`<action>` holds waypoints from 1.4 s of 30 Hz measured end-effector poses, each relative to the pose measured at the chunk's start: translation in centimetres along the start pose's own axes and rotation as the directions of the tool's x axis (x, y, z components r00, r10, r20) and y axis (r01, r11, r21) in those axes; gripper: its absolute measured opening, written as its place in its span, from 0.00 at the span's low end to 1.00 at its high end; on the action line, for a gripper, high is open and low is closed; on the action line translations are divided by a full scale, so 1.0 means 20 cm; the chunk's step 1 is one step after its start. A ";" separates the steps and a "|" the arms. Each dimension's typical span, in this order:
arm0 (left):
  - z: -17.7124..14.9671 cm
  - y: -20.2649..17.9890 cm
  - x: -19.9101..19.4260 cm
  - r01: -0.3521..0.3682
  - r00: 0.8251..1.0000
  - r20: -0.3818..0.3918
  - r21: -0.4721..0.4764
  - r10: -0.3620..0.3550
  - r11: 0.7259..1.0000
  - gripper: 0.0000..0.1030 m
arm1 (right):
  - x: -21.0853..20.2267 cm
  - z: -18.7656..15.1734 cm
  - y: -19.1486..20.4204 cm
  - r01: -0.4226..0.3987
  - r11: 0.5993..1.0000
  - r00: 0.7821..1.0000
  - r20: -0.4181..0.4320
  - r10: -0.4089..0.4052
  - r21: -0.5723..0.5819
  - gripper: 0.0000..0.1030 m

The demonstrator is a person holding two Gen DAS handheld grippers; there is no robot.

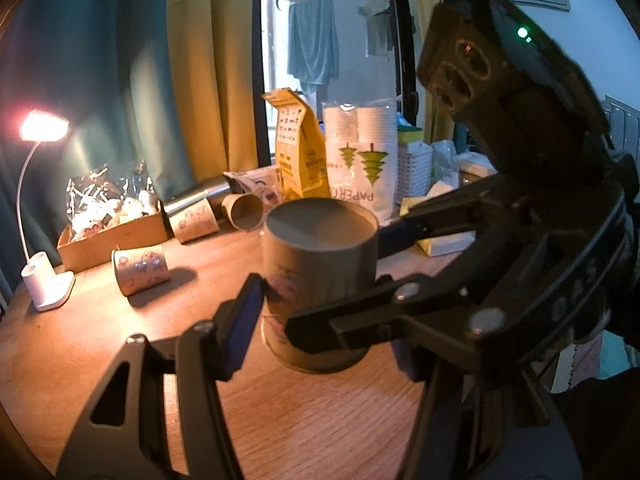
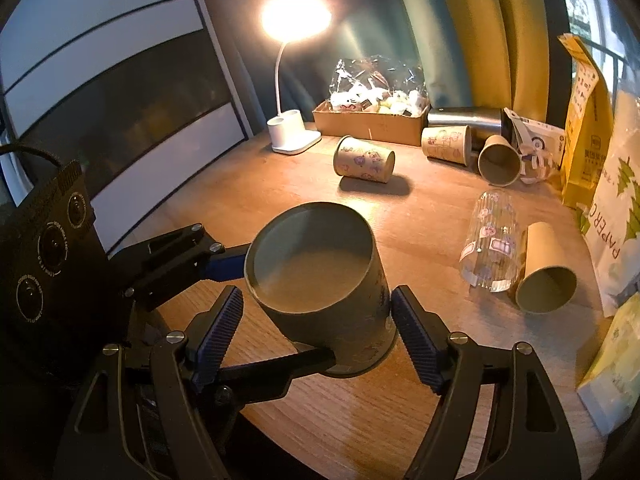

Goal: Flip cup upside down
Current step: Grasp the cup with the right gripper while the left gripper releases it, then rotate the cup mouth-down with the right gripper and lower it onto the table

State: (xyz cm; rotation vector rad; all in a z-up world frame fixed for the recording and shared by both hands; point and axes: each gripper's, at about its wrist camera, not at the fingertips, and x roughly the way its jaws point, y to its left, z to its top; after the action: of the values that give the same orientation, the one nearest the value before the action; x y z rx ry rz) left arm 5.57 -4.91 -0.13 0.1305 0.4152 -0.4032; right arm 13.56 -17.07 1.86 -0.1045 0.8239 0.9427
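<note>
A brown paper cup with cartoon prints stands upside down on the wooden table, base up, slightly tilted in the right wrist view. Both grippers straddle it from different sides. My left gripper has its blue pads beside the cup wall with a small gap. My right gripper is open, pads a little off the cup. The right gripper's fingers cross the left wrist view; the left gripper's fingers show in the right wrist view.
Several paper cups lie on their sides, with a clear plastic cup. A white lamp, a cardboard box of sweets, a steel flask, a yellow bag and a paper-cup pack line the back.
</note>
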 end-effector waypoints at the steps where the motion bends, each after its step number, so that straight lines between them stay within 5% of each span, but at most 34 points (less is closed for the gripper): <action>1: 0.00 -0.01 0.00 0.003 1.000 0.002 0.011 -0.003 1.000 0.57 | -0.01 -0.01 -0.01 -0.003 1.000 1.000 0.011 0.003 0.007 0.70; 10: -0.02 -0.02 -0.03 0.015 1.000 0.018 0.046 -0.015 0.999 0.57 | -0.02 -0.03 -0.04 -0.048 0.997 0.998 0.053 0.045 0.061 0.64; 25: -0.06 -0.01 -0.09 0.023 1.000 -0.004 0.028 -0.023 0.999 0.58 | -0.08 -0.12 -0.09 -0.023 0.993 0.990 0.142 0.006 0.120 0.64; 29: -0.14 0.06 -0.15 -0.022 0.999 -0.024 -0.061 0.021 0.998 0.59 | -0.11 -0.15 -0.12 0.010 0.986 0.989 0.144 -0.034 0.168 0.64; 36: -0.20 0.25 -0.26 -0.199 0.975 0.037 -0.314 0.221 0.928 0.58 | -0.12 -0.25 -0.09 0.143 0.964 0.984 0.074 -0.163 0.224 0.64; 42: -0.21 0.32 -0.22 -0.269 0.951 0.039 -0.393 0.308 0.879 0.59 | -0.09 -0.32 -0.10 0.178 0.950 0.975 0.081 -0.205 0.256 0.64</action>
State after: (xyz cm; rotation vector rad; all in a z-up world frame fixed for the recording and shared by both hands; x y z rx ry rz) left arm 3.01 3.28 -1.78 -0.2096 0.3613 -0.0261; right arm 10.71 -22.16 -1.92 0.0810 0.8097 0.6507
